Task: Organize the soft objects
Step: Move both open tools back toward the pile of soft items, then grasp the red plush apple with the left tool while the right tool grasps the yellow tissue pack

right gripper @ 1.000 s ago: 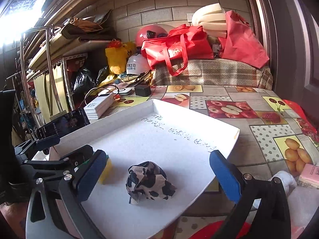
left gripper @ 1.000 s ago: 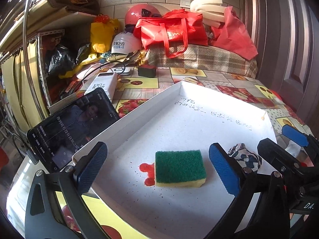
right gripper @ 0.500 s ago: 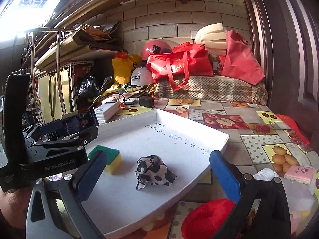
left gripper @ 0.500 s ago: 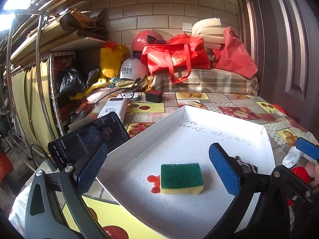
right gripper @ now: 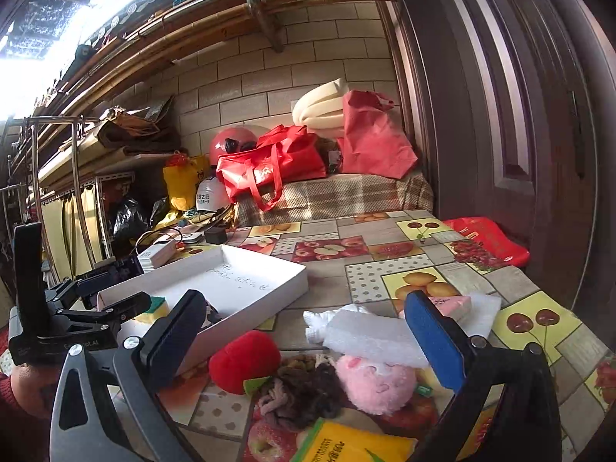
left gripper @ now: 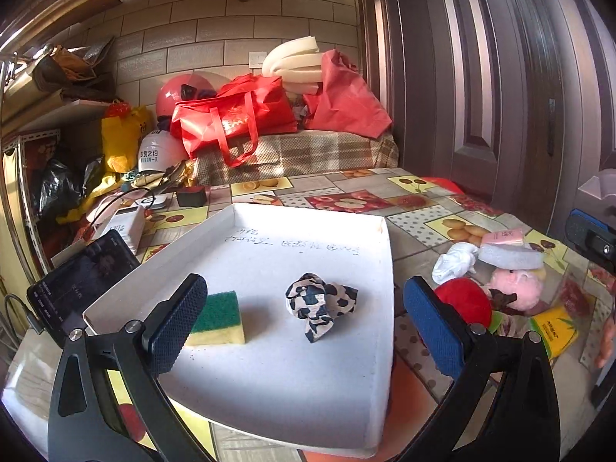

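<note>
Soft objects split between white tray [left gripper: 385,269] and fruit-print table [right gripper: 369,277], both grippers spread wide and empty.

Green-and-yellow sponge [left gripper: 219,317] lying flat in the tray near its left edge, partly hidden behind one pad of the left gripper [left gripper: 304,327]; cow-print cloth [left gripper: 319,304] crumpled near the tray's middle, apart from the sponge. Off the tray's right edge, on the table: red plush [right gripper: 246,360] just beside the tray wall, pink plush [right gripper: 375,385], brown yarn-like bundle [right gripper: 300,392] between them, white foam block [right gripper: 369,337] resting over the pink plush, white sock [left gripper: 454,265] beside it, yellow packet [right gripper: 350,444] at the near edge. Right gripper [right gripper: 304,342] hovering over this pile, nothing between its pads.
</note>
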Available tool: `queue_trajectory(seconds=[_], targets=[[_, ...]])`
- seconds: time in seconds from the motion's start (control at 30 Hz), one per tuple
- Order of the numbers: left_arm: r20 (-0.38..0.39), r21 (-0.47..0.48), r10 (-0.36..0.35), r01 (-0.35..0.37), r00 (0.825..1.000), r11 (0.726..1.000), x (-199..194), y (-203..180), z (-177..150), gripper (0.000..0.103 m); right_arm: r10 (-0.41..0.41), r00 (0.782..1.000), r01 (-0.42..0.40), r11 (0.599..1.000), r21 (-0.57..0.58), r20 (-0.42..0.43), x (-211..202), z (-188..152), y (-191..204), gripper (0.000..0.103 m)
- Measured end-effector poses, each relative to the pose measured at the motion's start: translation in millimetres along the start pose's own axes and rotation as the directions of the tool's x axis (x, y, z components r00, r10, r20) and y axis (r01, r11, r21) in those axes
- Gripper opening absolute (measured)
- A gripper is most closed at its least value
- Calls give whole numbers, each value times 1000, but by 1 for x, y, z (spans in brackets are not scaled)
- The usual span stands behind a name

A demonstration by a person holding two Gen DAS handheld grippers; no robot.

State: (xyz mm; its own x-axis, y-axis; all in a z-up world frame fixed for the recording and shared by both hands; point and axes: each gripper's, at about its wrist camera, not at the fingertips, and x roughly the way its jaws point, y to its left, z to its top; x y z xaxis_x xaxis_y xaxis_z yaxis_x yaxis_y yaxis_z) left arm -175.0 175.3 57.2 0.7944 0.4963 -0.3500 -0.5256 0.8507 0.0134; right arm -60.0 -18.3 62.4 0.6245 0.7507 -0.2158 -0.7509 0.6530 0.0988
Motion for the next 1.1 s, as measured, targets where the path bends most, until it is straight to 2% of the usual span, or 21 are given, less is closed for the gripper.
queue_trajectory(seconds=[0.1,0.2,0.3,0.4,0.53,0.57,0.7,0.77,0.8,0.83,0.9,1.1], targets=[[-40,41,-131,133,991,990,0,-25,-1,103,-26,994,32,998,56,-105,-4,-3,-43,103],[-75,108,-208,215,975,971,-1,-55,-3,103,55,970,-28,993,113,-238,-4,-12,-65,103],[-110,167,-212,229,971,959,2,-78,-5,103,143,927,-117,989,93,-348,-4,-26,-55,103],[-162,188,-224,253,961,949,12,-89,-6,103,166,874,-178,984,16,-456,4,-39,-30,103],[-227,166,-235,276,945,947,28,-92,-8,103,89,867,-212,956,-201,-490,15,-47,-1,103],[-240,155,-236,277,942,948,32,-92,-8,103,82,859,-227,946,-233,-505,19,-49,3,103],[-281,119,-228,269,932,956,50,-91,-7,103,85,819,-290,915,-282,-567,36,-56,8,103],[-307,121,-218,265,926,957,57,-96,-8,99,77,797,-303,909,-286,-599,40,-63,8,102],[-321,127,-208,260,924,957,61,-98,-8,92,75,792,-306,908,-287,-605,40,-65,7,90],[-336,136,-201,258,920,957,64,-101,-9,81,83,787,-314,907,-281,-611,38,-66,5,65],[-354,148,-198,263,914,953,67,-105,-11,60,134,778,-335,915,-224,-614,33,-66,-3,51],[-352,144,-191,254,916,956,67,-104,-11,60,185,806,-291,951,-105,-562,22,-59,-28,50]])
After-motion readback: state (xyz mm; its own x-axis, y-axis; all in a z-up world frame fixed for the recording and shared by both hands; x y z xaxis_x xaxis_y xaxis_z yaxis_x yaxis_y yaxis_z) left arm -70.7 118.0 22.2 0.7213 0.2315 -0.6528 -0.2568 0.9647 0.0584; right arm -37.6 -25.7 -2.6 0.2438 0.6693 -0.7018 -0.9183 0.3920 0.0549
